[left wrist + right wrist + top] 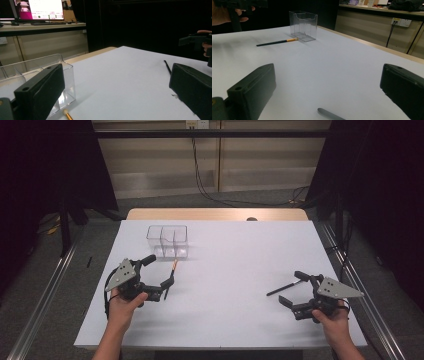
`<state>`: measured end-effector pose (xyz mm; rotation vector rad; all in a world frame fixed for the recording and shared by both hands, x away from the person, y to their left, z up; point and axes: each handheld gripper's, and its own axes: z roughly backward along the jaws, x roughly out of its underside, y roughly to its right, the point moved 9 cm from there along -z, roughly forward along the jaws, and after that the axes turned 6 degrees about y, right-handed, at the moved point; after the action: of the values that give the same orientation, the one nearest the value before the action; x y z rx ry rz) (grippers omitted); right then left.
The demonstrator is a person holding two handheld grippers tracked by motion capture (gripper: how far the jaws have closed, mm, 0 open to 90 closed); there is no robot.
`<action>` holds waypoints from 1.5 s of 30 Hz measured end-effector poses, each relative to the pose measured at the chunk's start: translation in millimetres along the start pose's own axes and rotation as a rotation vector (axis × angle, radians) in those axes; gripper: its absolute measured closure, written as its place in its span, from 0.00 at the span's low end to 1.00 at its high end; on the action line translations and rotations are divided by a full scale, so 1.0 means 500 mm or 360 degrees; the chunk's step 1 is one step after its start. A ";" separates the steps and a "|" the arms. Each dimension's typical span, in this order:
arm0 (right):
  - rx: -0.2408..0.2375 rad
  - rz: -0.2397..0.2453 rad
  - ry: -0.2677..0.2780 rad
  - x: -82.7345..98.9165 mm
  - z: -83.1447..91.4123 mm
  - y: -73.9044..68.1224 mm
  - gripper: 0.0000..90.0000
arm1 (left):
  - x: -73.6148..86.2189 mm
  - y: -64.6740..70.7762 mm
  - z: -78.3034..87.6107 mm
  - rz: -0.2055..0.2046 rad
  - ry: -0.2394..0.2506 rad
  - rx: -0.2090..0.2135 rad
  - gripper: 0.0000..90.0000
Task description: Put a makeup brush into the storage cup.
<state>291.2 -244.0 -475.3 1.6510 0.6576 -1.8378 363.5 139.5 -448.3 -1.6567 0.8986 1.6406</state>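
My left gripper (159, 279) gapes wide over the brush (171, 276) beside the clear box (167, 241); my right gripper (294, 289) gapes wide around the black pen (285, 288).

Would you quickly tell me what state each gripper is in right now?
Left gripper: open, holding nothing; the brush lies between its jaws.
Right gripper: open, holding nothing; the black pen lies on the table.
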 end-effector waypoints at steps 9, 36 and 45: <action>0.0004 -0.0008 0.0011 -0.002 0.002 -0.001 0.00 | 0.007 -0.018 -0.030 -0.0002 -0.0011 -0.0006 0.00; -0.0003 -0.0003 0.0015 -0.001 0.007 0.001 0.00 | 0.028 -0.066 -0.109 0.0008 -0.0008 -0.0082 0.00; -0.0003 0.0001 0.0024 -0.003 0.009 0.000 0.00 | 0.031 -0.071 -0.129 -0.0004 -0.0026 -0.0086 0.00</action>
<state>288.2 -247.1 -473.5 1.6652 0.6652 -1.8251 429.3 106.3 -463.3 -1.6772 0.8509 1.6882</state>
